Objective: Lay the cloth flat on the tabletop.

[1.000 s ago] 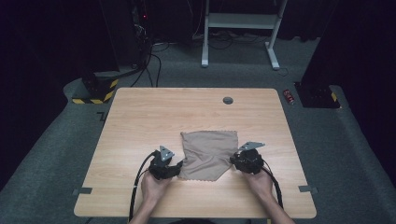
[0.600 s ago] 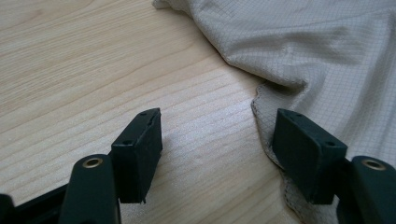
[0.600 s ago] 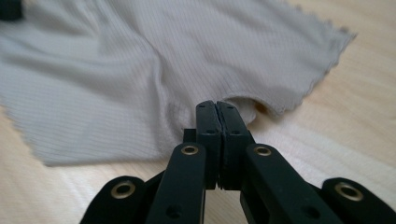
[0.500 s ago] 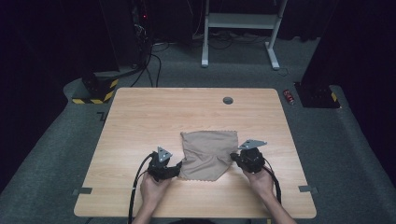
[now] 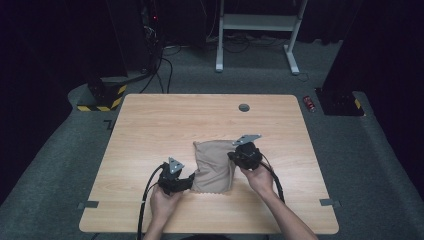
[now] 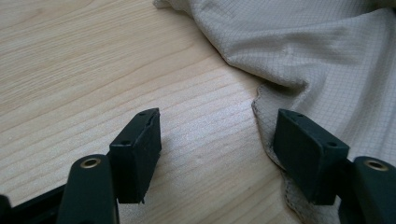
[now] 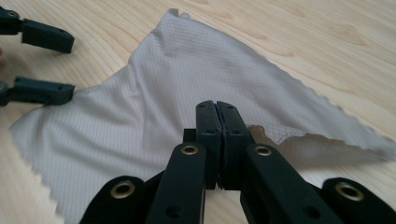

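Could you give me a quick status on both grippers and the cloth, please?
Left gripper open, jaws astride the cloth's near edge, not gripping. Right gripper shut on cloth edge, lifting it. Nothing in the way on the table.

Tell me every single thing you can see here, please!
cloth: one, beige, on the near middle of the table, its right edge lifted
table: one, light wood, in the middle of the room
hole: one, dark and round, in the table near its far edge
striped block: one, yellow and black, on the floor past the table's far left corner
white frame: one, on the floor behind the table
small red thing: one, on the floor to the right of the table; too small to tell what it is
left gripper: one, black, jaws open at the cloth's left edge
right gripper: one, black, jaws shut on the cloth's right edge
hands: two, each holding a gripper
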